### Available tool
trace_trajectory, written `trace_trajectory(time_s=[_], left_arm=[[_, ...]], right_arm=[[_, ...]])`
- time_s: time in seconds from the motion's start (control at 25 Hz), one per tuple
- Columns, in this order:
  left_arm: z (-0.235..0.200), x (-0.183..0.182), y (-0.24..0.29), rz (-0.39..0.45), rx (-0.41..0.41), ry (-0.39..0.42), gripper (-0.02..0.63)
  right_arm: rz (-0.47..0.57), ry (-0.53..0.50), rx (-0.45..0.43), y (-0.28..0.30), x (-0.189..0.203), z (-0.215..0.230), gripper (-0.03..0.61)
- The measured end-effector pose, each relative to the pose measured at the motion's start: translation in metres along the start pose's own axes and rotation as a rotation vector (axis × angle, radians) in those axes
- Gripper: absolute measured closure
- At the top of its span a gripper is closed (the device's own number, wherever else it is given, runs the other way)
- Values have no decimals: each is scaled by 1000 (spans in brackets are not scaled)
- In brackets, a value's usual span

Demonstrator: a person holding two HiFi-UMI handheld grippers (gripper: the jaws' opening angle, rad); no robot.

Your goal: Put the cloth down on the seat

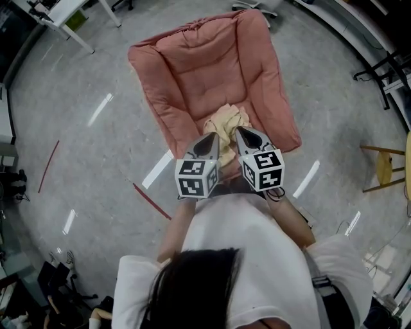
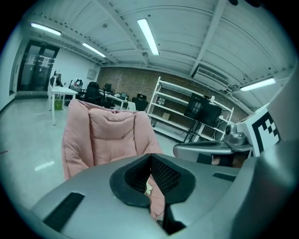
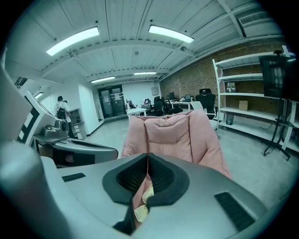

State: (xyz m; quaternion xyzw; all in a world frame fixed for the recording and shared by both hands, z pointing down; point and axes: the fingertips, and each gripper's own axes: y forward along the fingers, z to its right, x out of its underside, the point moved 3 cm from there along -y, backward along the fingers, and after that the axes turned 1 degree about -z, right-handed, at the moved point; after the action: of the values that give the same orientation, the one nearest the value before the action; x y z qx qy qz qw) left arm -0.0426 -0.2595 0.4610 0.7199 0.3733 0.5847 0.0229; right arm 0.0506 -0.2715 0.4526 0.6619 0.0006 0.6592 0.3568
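Note:
A pink padded chair (image 1: 212, 71) stands on the grey floor in front of me. At the front edge of its seat is a bunched cream cloth (image 1: 226, 122). My left gripper (image 1: 214, 136) and right gripper (image 1: 238, 131) flank it side by side, tips against the fabric. In the left gripper view the jaws (image 2: 150, 158) are shut, and a scrap of cloth (image 2: 148, 189) shows below the pads. The right gripper (image 3: 148, 156) is shut too, with cream cloth (image 3: 141, 212) hanging under its pads. The chair back (image 3: 168, 135) rises straight ahead.
A wooden stool (image 1: 385, 167) stands to the right of the chair, and a white table (image 1: 64, 19) is at the far left. A red line (image 1: 151, 200) marks the floor by my left arm. Metal shelving (image 2: 173, 116) lines the brick wall. A person (image 3: 60, 109) stands far off.

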Motion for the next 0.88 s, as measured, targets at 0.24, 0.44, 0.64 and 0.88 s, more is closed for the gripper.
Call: trace_trajectory(time_s=[0.24,0.44,0.64,0.88], left_arm=[[-3,5,-3,-8,-27,-8,584],[-6,7,0,-14,-44,-9,584],[-1,8,5,-31,-29,29,586],[0,8,16,-42,-29,12,586]], right_arm=[[-16,-23,2,0,5,-3,551],[-31,-33,4,2,9,1,551],[-41,-87,12,3,9,5,551],[-58,-88,-5,10,11,11,551]])
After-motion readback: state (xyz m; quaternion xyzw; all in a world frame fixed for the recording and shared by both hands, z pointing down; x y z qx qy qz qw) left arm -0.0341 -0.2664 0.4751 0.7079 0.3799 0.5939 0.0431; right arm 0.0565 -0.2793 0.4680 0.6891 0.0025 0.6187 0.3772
